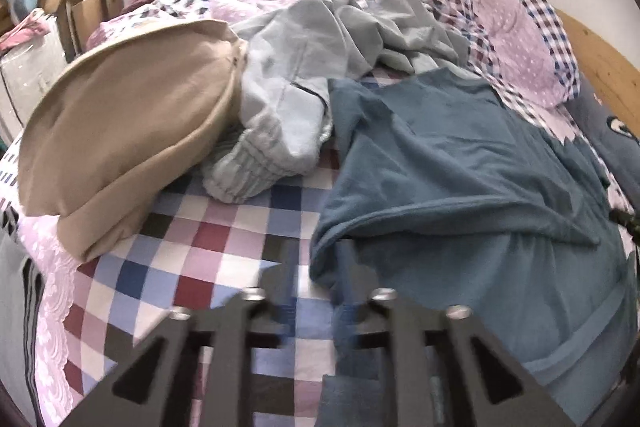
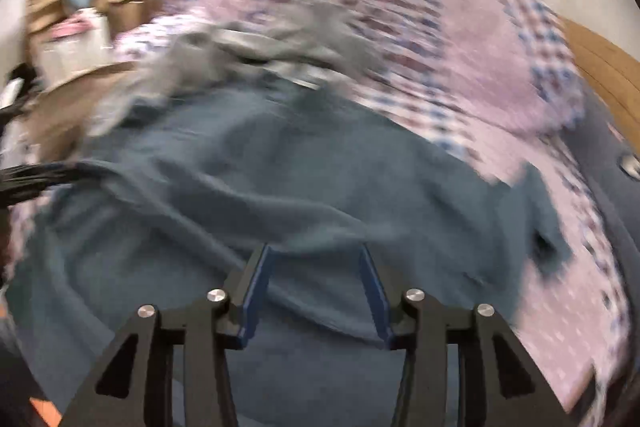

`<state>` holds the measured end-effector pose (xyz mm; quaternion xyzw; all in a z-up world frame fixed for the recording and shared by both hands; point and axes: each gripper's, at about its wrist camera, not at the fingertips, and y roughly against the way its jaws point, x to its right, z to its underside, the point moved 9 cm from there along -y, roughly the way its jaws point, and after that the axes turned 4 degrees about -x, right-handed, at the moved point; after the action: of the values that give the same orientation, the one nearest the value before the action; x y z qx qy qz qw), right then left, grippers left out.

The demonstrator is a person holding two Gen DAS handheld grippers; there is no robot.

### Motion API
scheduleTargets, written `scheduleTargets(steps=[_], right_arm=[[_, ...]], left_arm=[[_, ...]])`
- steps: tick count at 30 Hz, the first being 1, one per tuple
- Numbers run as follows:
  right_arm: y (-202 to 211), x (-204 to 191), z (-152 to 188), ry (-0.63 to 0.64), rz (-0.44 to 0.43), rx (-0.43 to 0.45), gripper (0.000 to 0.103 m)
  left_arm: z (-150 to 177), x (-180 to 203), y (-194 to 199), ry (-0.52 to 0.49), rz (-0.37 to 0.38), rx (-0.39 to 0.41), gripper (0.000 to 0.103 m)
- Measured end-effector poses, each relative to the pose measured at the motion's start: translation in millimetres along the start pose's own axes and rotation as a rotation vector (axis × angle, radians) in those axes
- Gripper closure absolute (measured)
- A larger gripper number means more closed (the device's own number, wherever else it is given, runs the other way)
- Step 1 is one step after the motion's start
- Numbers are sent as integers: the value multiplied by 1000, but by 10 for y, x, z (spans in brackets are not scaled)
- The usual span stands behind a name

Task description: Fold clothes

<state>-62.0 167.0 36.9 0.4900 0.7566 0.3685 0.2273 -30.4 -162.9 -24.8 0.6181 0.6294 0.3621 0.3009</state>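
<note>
A blue shirt [image 2: 280, 163] lies spread across the bed [image 1: 224, 227], under both grippers, left [image 1: 318, 259] at its left edge, right [image 2: 316, 259] over its middle, jaws apart, empty

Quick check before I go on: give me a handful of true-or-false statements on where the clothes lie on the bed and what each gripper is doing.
1. The teal shirt lies spread on the checked bedsheet. True.
2. The tan garment lies on top of the teal shirt. False: it sits apart, to the left in the left wrist view, with the light grey garment between them.
3. The right gripper is clamped shut on the shirt. False: its jaws stand apart over the fabric.
4. The left gripper is open at the shirt's left edge. True.
5. The light grey garment is neatly folded. False: it lies crumpled.
</note>
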Motion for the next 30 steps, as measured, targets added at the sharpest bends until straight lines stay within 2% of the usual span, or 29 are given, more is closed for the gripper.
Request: scheduleTargets(steps=[1,6,7,8,9,12,15,17,20,21,23,27,29,30], right_arm=[[-33,-146,-35,28,-34,8,55],[-228,-745,-96,171,-152,15,55],[-260,-831,-110,187,-166,18,55],[-298,-884,-127,194,-172,21,55],[-334,-923,-146,199,-182,26,55],[-388,-1046,-178,211,-231,35,55],[-454,-1162,-141,250,-280,4,55],[-390,-1260,-41,308,-350,-30,55],[-166,-1353,122,381,-500,-75,55],[-109,-1344,157,387,-522,-84,55],[-46,-1249,190,374,-508,-89,55],[-160,-674,106,180,-346,-81,53],[-221,-338,77,66,-257,-83,45],[-274,-69,91,-38,-202,-104,43]], left_arm=[[-4,12,-22,-7,0,0,60],[-42,10,-189,-14,-21,-4,60],[-49,16,-209,-10,-16,-6,73],[-53,27,-222,-6,-8,-9,98],[-54,38,-217,-5,-5,-7,101],[-47,76,-152,-21,9,7,101],[-1,88,-110,-50,16,5,101],[54,81,-108,-89,-3,-5,101],[138,39,-115,-121,-20,-22,101],[157,15,-114,-122,-21,-25,101],[168,-8,-104,-123,-17,-27,101],[166,-11,-113,-127,-18,-36,100],[166,-4,-122,-131,-24,-41,100],[166,2,-123,-134,-28,-42,100]])
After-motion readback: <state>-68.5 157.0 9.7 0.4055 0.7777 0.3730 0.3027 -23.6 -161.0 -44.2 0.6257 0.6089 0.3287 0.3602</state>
